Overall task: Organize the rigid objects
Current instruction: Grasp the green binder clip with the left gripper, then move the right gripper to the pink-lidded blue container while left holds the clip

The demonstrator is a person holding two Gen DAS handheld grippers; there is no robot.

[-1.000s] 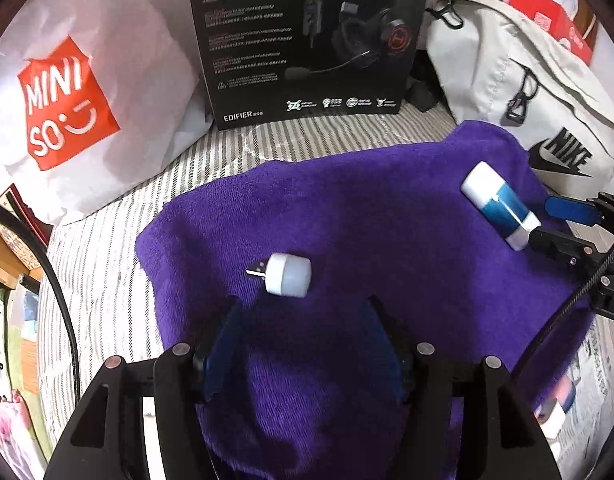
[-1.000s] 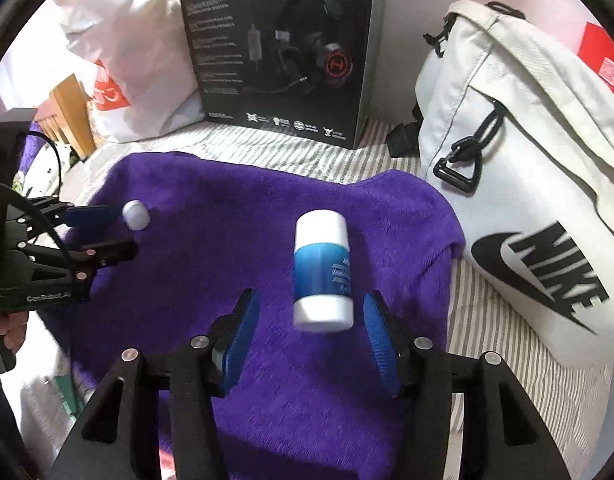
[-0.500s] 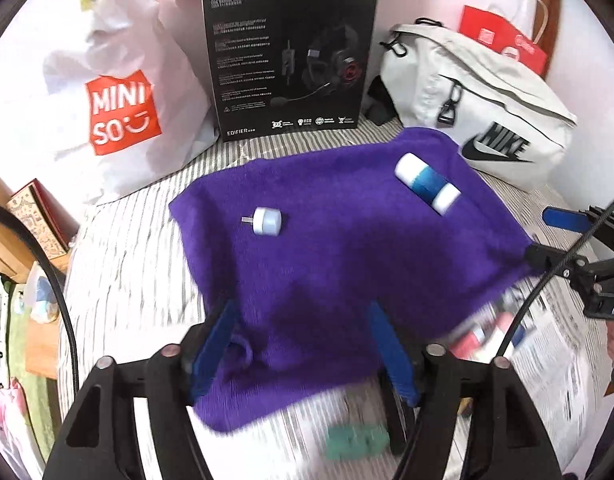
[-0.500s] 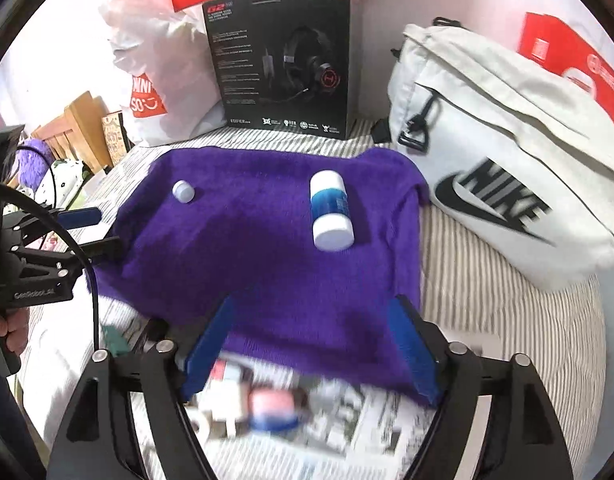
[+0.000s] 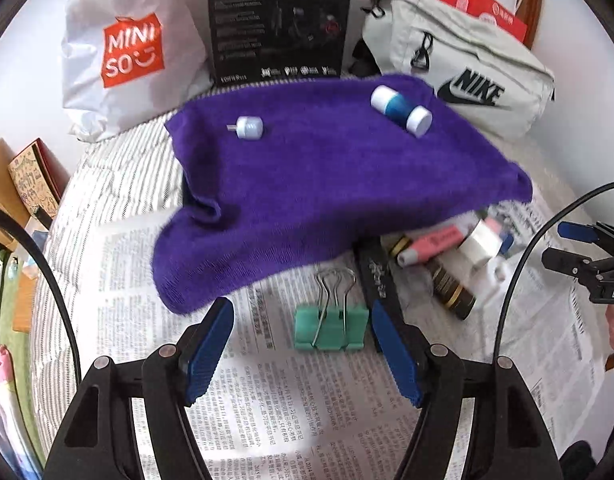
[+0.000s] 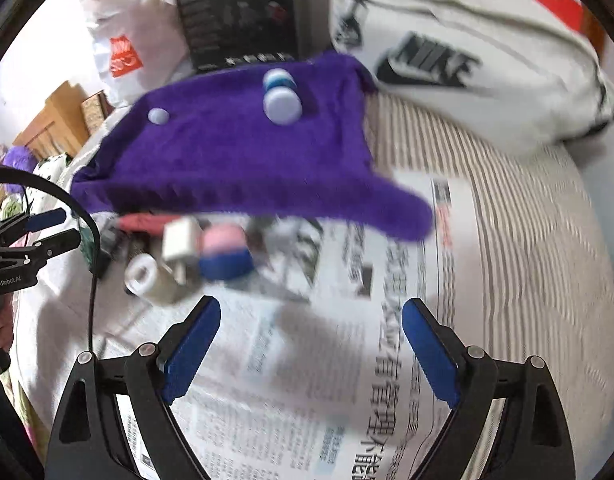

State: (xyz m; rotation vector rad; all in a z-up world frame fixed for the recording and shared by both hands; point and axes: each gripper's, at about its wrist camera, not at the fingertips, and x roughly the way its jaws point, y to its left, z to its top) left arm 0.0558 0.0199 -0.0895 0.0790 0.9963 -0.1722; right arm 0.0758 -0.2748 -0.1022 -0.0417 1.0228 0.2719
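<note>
- So far we judge the sorting barely begun: two pieces lie on the purple terry towel [image 5: 347,184], the small white USB plug light [image 5: 249,127] and, well apart from it, the blue-and-white cylindrical bottle [image 5: 401,110].
- Left on the printed newspaper [image 5: 267,400] we see a green binder clip [image 5: 330,322], a pink highlighter [image 5: 431,244], a dark tube with gold bands [image 5: 451,286] and a white block [image 5: 481,242].
- We see no tray or box in use; the white sling bag [image 5: 467,60] sits closed.
- Our left gripper [image 5: 303,344] stands open and empty, the clip just ahead between its fingers.
- Our right gripper [image 6: 311,344] has just been opening; it gapes wide over bare newspaper, nothing between its jaws.
</note>
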